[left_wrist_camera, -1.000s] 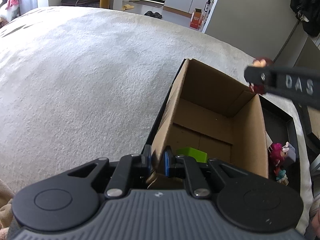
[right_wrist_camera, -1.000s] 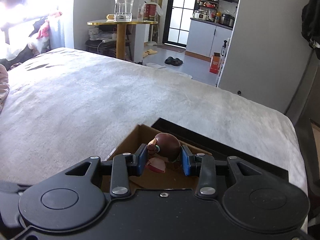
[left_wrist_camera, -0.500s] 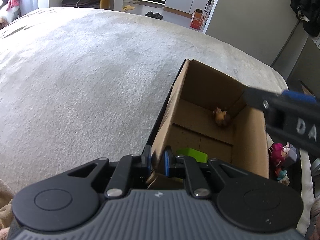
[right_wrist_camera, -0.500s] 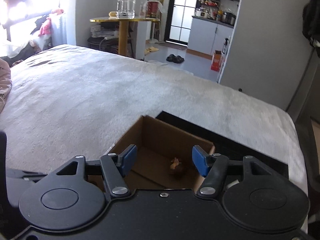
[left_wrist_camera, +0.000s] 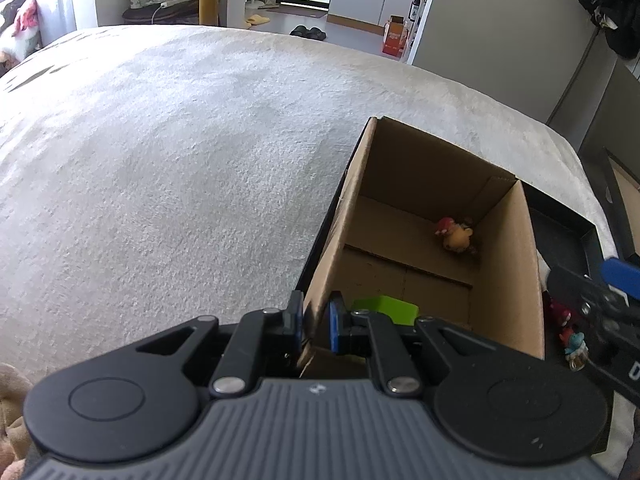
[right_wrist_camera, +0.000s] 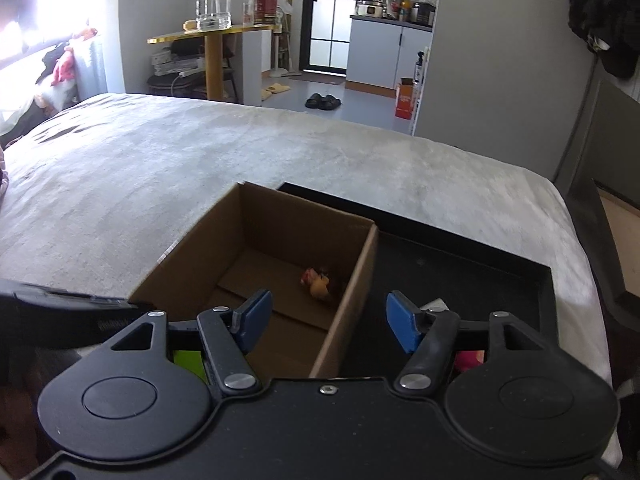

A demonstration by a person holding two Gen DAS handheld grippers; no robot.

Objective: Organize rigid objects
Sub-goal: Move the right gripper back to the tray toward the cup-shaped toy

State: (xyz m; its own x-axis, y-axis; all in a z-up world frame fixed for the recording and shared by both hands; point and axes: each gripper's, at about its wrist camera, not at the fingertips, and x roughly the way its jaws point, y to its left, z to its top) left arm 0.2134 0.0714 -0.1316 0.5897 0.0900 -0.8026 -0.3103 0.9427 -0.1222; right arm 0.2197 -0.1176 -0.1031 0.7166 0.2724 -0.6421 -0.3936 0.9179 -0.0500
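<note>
I read the left gripper point(left_wrist_camera: 313, 322) clamped on the near wall of the cardboard box point(left_wrist_camera: 506, 280). Right gripper point(right_wrist_camera: 327, 320) spread wide, holding nothing, straddling the box's right wall. Just ahead of the left gripper inside: green block point(left_wrist_camera: 386, 309). Farther ahead, the toy figure point(right_wrist_camera: 317, 282) lies in the box's far corner.

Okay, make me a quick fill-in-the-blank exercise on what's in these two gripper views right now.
1. The left gripper is shut on the ____ of the cardboard box.
2. The small figurine lies ____ the cardboard box.
3. The right gripper has its jaws ____.
4. The cardboard box stands in a ____ tray.

Missing words: wall; inside; open; black
</note>
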